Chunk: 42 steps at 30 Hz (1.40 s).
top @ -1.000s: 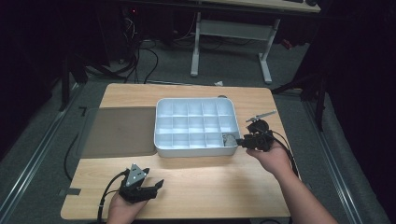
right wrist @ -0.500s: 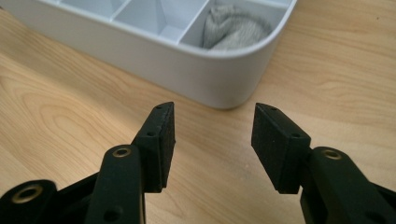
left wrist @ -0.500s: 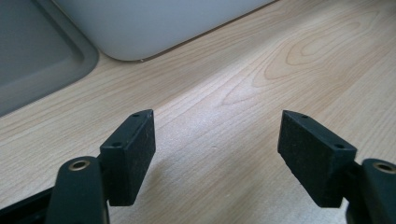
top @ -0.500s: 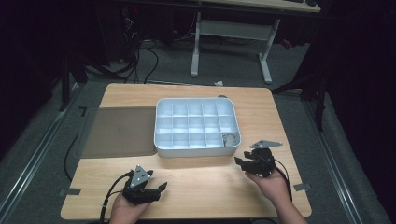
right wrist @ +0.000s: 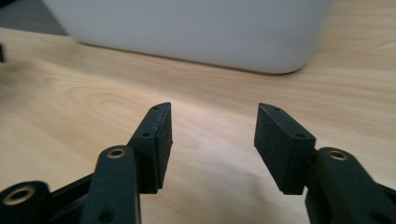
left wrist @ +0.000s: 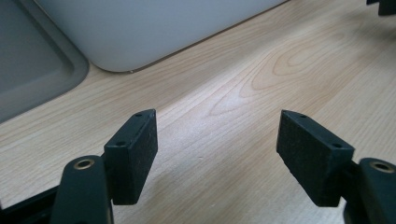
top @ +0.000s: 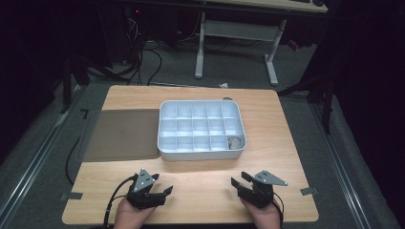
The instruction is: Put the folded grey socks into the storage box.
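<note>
Right tongs [top: 249,184] now back from the tray [top: 165,153] to near worktop [top: 200,191], just opening, empty; left tongs [top: 160,193] spread. Drop looks done; next needs a fresh part.

The left gripper [left wrist: 217,149] holds its jaws apart over bare wooden table [left wrist: 261,84], white tray [left wrist: 154,28] ahead.

The surface [top: 200,186] is light wood with wavy grain. A white tray [top: 165,141] sits on it, with a grey-brown mat [top: 122,133] to its left. Both grippers have black fingers [left wrist: 133,154].
</note>
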Each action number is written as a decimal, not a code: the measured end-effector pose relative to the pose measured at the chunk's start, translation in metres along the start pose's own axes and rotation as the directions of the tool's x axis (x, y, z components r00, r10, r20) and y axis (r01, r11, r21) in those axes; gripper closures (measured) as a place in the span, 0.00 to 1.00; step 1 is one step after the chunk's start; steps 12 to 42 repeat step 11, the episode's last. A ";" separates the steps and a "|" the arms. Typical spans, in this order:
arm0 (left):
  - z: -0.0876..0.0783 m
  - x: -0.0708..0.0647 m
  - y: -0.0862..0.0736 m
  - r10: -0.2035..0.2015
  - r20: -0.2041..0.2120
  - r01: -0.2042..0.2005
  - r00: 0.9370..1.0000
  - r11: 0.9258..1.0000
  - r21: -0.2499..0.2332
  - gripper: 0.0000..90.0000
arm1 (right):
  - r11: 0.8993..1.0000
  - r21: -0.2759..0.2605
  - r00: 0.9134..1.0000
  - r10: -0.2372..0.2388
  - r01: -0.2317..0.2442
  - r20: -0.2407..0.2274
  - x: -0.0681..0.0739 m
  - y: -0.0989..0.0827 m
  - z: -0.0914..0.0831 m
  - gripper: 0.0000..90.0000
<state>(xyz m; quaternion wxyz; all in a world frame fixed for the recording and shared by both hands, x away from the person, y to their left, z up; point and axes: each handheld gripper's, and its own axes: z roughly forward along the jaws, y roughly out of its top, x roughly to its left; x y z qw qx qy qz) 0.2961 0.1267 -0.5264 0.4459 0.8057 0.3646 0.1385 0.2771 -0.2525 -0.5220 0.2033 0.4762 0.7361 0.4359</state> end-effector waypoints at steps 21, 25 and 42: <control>0.001 -0.006 0.000 0.012 0.001 -0.012 1.000 1.000 0.013 0.33 | 0.998 0.015 0.998 -0.053 0.053 0.040 -0.003 0.002 -0.005 0.54; 0.001 -0.006 0.000 0.012 0.001 -0.012 1.000 1.000 0.013 0.33 | 0.998 0.015 0.998 -0.053 0.053 0.040 -0.003 0.002 -0.005 0.54; 0.001 -0.006 0.000 0.012 0.001 -0.012 1.000 1.000 0.013 0.33 | 0.998 0.015 0.998 -0.053 0.053 0.040 -0.003 0.002 -0.005 0.54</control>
